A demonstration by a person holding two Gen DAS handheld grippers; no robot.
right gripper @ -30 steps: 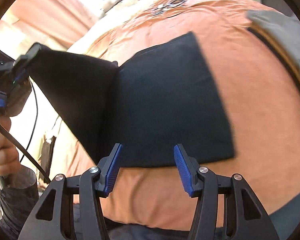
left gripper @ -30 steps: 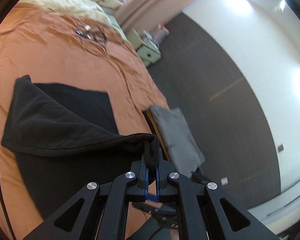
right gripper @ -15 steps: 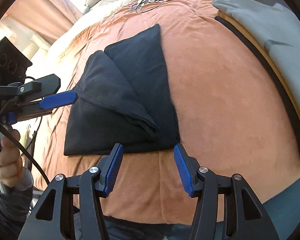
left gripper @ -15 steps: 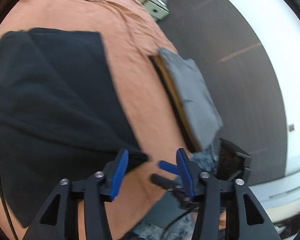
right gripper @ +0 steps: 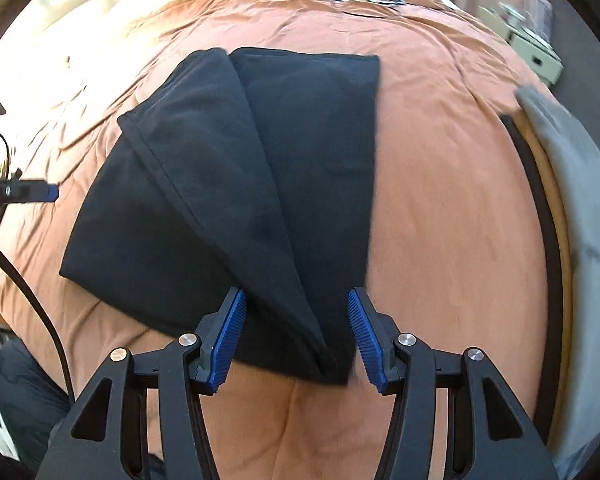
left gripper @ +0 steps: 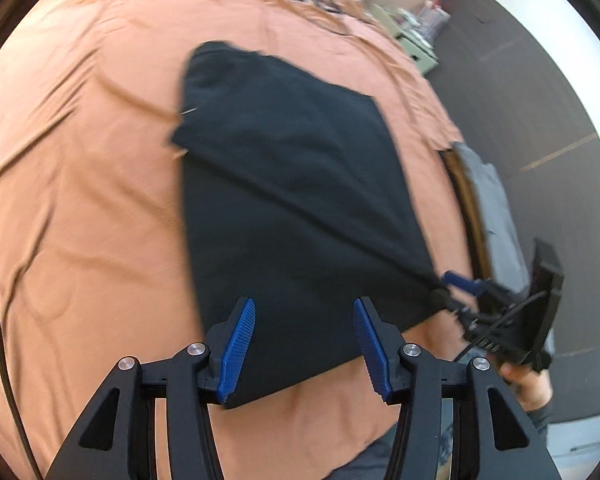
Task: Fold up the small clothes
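The left claw [left gripper: 304, 350] is spread wide over the near edge of the black cloth [left gripper: 300, 208], having let go the corner it pinched a second ago. The right claw [right gripper: 296, 338] is also spread, now straddling the folded flap's tip. The cloth lies on the orange bedspread [right gripper: 452, 208], no longer lifted. A grey garment [right gripper: 580, 184] sits at the bed's right edge.
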